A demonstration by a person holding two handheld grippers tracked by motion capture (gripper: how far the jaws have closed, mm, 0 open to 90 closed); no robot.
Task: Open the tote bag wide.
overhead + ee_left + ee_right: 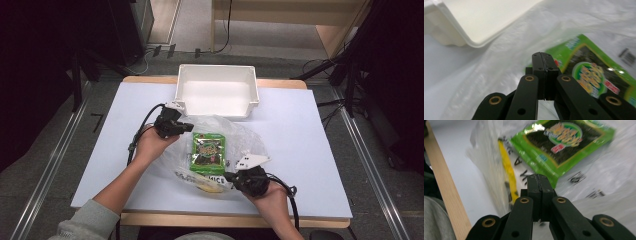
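Observation:
A clear plastic bag (245,137) with black print lies in the middle of the table, with a green snack packet (208,152) inside it. My left gripper (191,127) is at the bag's upper left edge, jaws pressed together on the film. My right gripper (227,176) is at the bag's near edge by the print, also shut on film. In the left gripper view the shut gripper (541,56) sits just before the packet (594,72) and the bag (499,62). In the right gripper view the gripper (539,178) is below the packet (564,142), with a yellow strip (507,167) beside it.
A white rectangular bin (217,67) stands at the table's far edge, just behind the bag; its rim (461,32) is close to my left gripper. A white sheet (300,130) covers the table. The wooden front edge (444,185) runs near my right gripper.

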